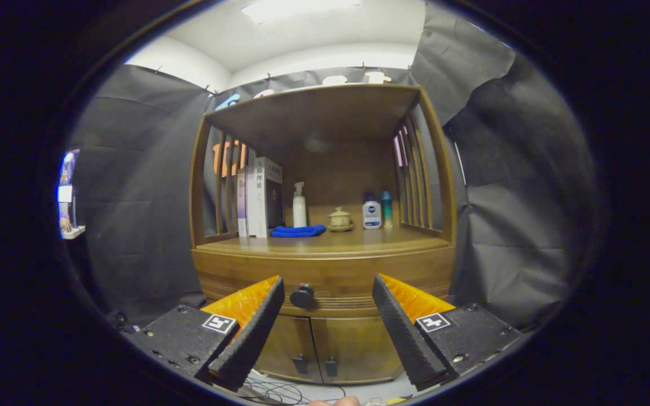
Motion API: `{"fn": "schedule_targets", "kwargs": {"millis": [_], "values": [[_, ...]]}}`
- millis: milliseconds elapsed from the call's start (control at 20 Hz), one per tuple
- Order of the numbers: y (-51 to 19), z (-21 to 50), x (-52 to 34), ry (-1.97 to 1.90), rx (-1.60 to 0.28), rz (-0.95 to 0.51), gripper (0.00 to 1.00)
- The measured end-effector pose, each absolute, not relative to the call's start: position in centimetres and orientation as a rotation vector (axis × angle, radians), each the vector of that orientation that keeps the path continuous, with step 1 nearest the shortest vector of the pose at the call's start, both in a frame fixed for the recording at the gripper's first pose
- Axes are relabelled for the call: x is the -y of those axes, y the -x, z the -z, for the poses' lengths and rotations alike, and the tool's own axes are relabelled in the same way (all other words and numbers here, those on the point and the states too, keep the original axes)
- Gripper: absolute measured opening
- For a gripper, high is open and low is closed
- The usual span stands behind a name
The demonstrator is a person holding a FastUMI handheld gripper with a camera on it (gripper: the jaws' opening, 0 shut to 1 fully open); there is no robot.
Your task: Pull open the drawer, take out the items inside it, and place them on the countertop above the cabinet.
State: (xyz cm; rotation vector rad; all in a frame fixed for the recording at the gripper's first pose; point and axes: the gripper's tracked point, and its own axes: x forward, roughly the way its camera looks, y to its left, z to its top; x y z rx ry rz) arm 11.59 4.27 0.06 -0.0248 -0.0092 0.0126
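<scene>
Gripper (328,299) spread wide, holding nothing. Drawer (325,273) closed, under countertop (330,243); knob (302,296) sits btwn fingers, nearer left one. Prob. stiff wood, slides w/ some drag (small round knob, may slip): pinch knob squarely.

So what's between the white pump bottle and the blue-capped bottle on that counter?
A small lidded teacup on a saucer, seen in the gripper view.

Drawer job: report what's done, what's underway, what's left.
Done: nothing; the drawer looks shut, flush with the cabinet front. Underway: the tongs are open, the knob just beyond them, near the left finger, ungripped. Left: grip the knob, pull, move the items to the countertop.
</scene>
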Motion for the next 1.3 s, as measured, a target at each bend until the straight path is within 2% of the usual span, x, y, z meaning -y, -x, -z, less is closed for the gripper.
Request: {"fn": "schedule_targets", "kwargs": {"millis": [500, 700, 750, 950, 1300], "values": [[-21.0, 6.4, -7.3, 0.125, -0.112, 0.004, 1.00], [-22.5, 7.2, -6.4, 0.150, -0.129, 0.047, 0.85], [-22.8, 7.5, -6.7, 0.151, -0.134, 0.042, 0.77], [-23.1, 8.0, -7.2, 0.157, -0.148, 0.042, 0.57], [-23.3, 8.0, -7.0, 0.122, -0.163, 0.035, 0.46]]}}
